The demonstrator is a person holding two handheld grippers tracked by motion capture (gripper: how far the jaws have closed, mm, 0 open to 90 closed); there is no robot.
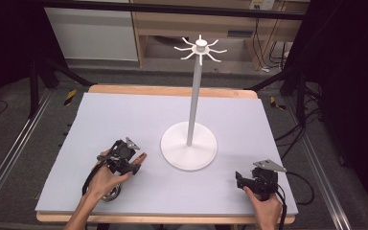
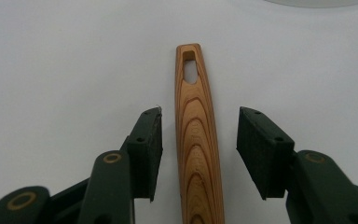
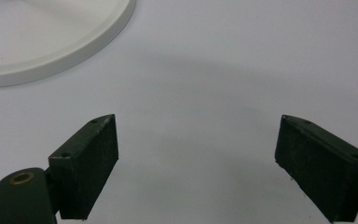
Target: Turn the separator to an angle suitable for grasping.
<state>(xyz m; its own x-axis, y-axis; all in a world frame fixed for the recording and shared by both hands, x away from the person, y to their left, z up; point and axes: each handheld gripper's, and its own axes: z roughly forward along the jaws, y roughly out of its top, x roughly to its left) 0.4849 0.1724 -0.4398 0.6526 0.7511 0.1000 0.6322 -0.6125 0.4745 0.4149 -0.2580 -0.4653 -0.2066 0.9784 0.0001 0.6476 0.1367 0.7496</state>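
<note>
The high camera hangs above my side of the table (image 1: 124,120) and looks forward and down, far enough back to take in the whole top and the floor beyond. The camera on my left gripper (image 2: 199,135) sits very close over the surface, looking along its jaws at the wooden handle (image 2: 196,140) toward the white stand base (image 2: 317,2), which also lies mid-table in the high view. The camera on my right gripper (image 3: 196,140) looks equally close and low across bare tabletop, sharing that base at its far left.
</note>
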